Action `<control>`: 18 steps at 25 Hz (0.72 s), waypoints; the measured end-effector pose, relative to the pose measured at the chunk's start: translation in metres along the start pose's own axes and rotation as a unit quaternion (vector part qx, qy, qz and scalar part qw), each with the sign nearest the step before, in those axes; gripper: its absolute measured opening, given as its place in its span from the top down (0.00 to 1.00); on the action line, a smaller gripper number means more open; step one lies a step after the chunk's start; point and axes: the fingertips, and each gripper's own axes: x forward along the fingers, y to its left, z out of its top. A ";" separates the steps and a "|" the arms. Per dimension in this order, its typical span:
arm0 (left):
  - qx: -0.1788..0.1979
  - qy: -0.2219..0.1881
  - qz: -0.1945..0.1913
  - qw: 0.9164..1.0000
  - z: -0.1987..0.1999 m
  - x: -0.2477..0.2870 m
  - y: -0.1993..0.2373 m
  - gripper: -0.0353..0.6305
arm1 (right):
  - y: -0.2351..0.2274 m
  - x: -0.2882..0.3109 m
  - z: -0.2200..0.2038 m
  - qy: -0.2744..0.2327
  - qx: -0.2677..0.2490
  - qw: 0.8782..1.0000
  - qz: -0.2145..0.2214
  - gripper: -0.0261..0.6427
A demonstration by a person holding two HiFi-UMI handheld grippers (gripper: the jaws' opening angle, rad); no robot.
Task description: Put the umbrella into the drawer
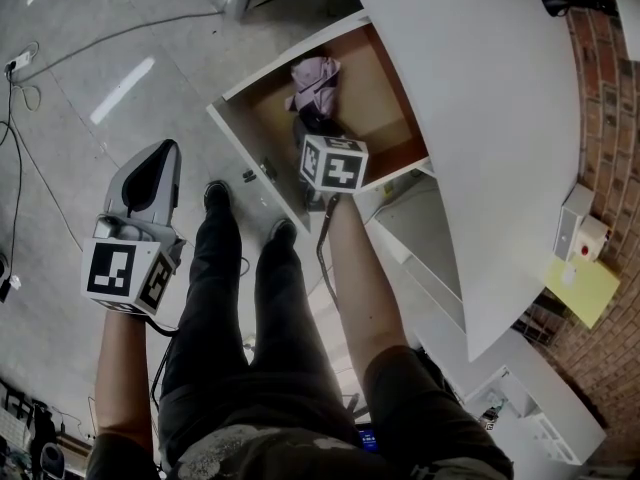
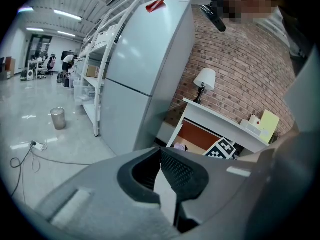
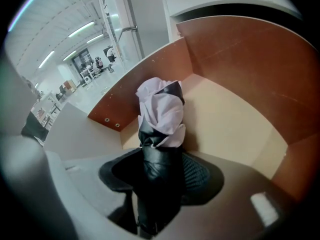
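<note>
The folded umbrella (image 1: pixel 316 80), pale pink with a black lower part, lies inside the open wooden drawer (image 1: pixel 243 131) under the white desk top (image 1: pixel 490 118). My right gripper (image 1: pixel 317 130) reaches down into the drawer and is shut on the umbrella's black end. In the right gripper view the umbrella (image 3: pixel 161 113) runs up from between the pads of the right gripper (image 3: pixel 160 173) toward the drawer's brown walls (image 3: pixel 240 59). My left gripper (image 1: pixel 160 156) hangs over the floor to the left of the drawer, shut and holding nothing. In its own view the left gripper (image 2: pixel 160 158) has its pads (image 2: pixel 180 171) meeting at the tip.
The person's legs (image 1: pixel 240 298) stand just in front of the drawer. A cable and power strip (image 1: pixel 18 63) lie on the floor at far left. A brick wall (image 1: pixel 600 88) backs the desk. A fridge (image 2: pixel 145 59), a lamp (image 2: pixel 205 79) and a bin (image 2: pixel 58 118) show in the left gripper view.
</note>
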 end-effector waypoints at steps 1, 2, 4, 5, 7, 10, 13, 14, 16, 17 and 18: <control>0.001 -0.002 -0.001 1.000 0.000 0.000 -0.001 0.93 | -0.001 0.001 -0.001 0.004 -0.005 1.000 -0.004 0.61; 0.002 -0.003 -0.001 1.000 0.000 0.000 -0.001 0.93 | -0.001 0.001 -0.001 0.008 -0.011 1.000 -0.008 0.61; 0.002 -0.005 0.001 1.000 -0.001 0.001 -0.001 0.93 | -0.002 0.003 -0.002 0.016 -0.016 1.000 -0.010 0.61; 0.001 -0.005 0.002 1.000 0.000 0.000 -0.002 0.93 | -0.003 0.004 -0.003 0.020 -0.015 1.000 -0.010 0.61; 0.000 -0.006 0.002 1.000 0.000 0.000 -0.002 0.93 | -0.004 0.005 -0.005 0.027 -0.010 1.000 -0.011 0.61; -0.009 0.006 0.007 1.000 -0.002 -0.001 -0.003 0.93 | -0.005 0.004 -0.003 0.021 0.004 1.000 -0.005 0.61; -0.007 -0.005 0.006 1.000 -0.001 -0.003 -0.002 0.93 | -0.001 0.002 0.000 0.011 0.009 1.000 0.012 0.61; -0.006 -0.009 0.005 1.000 0.000 -0.003 -0.002 0.93 | 0.000 0.002 0.001 0.008 0.011 1.000 0.019 0.58; -0.005 -0.013 0.007 1.000 0.003 -0.006 -0.002 0.93 | 0.002 -0.001 0.003 0.005 0.020 0.999 0.028 0.55; -0.005 -0.016 0.008 1.000 0.004 -0.007 -0.002 0.93 | 0.003 -0.004 0.004 0.004 0.025 0.999 0.031 0.51; -0.005 -0.018 0.011 1.000 0.005 -0.009 -0.002 0.93 | 0.003 -0.006 0.004 0.004 0.029 0.999 0.032 0.50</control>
